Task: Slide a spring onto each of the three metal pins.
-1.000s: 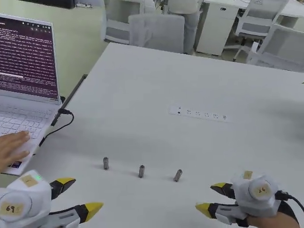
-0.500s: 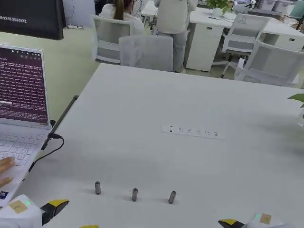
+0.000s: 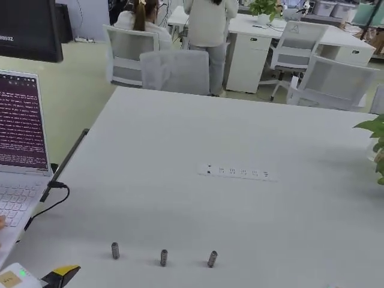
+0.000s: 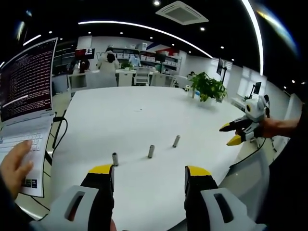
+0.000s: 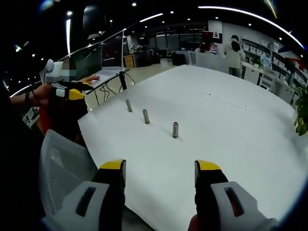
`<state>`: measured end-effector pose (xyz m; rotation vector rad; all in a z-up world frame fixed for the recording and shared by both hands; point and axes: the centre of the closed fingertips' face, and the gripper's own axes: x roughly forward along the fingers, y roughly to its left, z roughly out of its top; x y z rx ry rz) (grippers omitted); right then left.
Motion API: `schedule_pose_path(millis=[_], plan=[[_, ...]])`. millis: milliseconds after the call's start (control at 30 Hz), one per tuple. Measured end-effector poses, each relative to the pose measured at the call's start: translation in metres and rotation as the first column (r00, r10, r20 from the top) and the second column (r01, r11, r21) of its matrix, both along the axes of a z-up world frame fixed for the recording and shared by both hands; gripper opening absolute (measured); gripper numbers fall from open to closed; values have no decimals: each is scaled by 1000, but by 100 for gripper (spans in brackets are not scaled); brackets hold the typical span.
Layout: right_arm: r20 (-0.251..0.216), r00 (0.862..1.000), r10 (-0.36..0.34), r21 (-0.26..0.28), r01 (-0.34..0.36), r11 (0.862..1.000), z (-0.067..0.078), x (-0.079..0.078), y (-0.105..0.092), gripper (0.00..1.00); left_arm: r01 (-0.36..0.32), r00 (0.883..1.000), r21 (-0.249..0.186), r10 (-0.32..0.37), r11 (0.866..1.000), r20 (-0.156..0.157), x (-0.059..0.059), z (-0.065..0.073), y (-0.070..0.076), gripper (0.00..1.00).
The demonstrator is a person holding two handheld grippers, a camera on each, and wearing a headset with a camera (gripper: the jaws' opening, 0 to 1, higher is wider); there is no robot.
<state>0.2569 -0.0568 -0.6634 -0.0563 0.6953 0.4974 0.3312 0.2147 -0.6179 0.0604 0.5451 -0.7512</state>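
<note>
Withdrawn from pins point(image 5: 146, 116), left claw point(image 4: 149, 171) agape, right claw point(image 5: 160, 166) agape over chair point(image 5: 62, 168).

Place: open-plan office, right here.
Proof: rows of white desks point(image 3: 247, 57), swivel chairs point(image 3: 177, 71), laptop point(image 3: 21, 120), ceiling air vent point(image 4: 182, 12).

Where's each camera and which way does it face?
Head view: headset, looking forward and down over the table at three pins; one yellow jaw tip shows.
Left gripper view: on left gripper, facing pins and right gripper; own open jaws.
Right gripper view: on right gripper, facing pins and left gripper; own open jaws.
All share the pins.
</note>
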Motion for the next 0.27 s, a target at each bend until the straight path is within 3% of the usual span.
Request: schedule_pose_path(millis=[267], plan=[[-20, 999, 24, -9, -24, 1000, -5, -4, 6, 58, -9, 1000, 15, 9, 1000, -4, -2, -1, 3, 55]])
